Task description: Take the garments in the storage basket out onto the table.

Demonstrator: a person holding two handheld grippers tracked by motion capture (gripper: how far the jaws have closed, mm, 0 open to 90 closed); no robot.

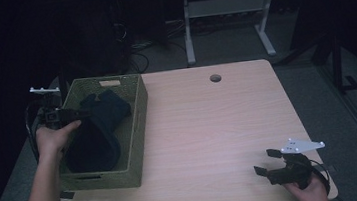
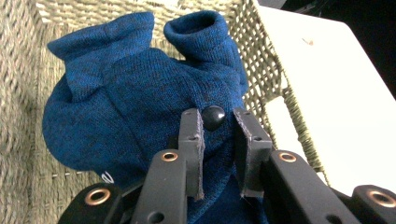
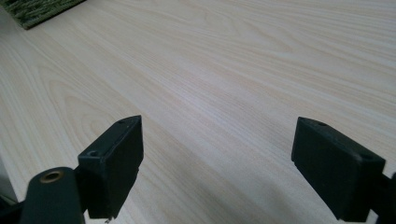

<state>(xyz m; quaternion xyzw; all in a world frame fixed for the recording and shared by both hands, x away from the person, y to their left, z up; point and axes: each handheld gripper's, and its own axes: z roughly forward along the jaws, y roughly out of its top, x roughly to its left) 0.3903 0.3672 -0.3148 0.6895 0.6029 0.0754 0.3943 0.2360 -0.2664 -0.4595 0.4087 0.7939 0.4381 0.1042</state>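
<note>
A dark blue knit garment lies in a green woven basket at the table's left. My left gripper reaches in over the basket's left wall and is shut on a fold of the garment, which hangs bunched below it. In the left gripper view the narrow-set jaws of the left gripper pinch blue cloth just under a black button, with the basket wall behind. My right gripper rests low at the table's front right, open. The right gripper has nothing but bare tabletop between its jaws.
The light wooden table has a round cable hole near its far edge. A corner of the basket shows at the top left of the right gripper view. Desk legs and cables stand on the dark floor beyond the table.
</note>
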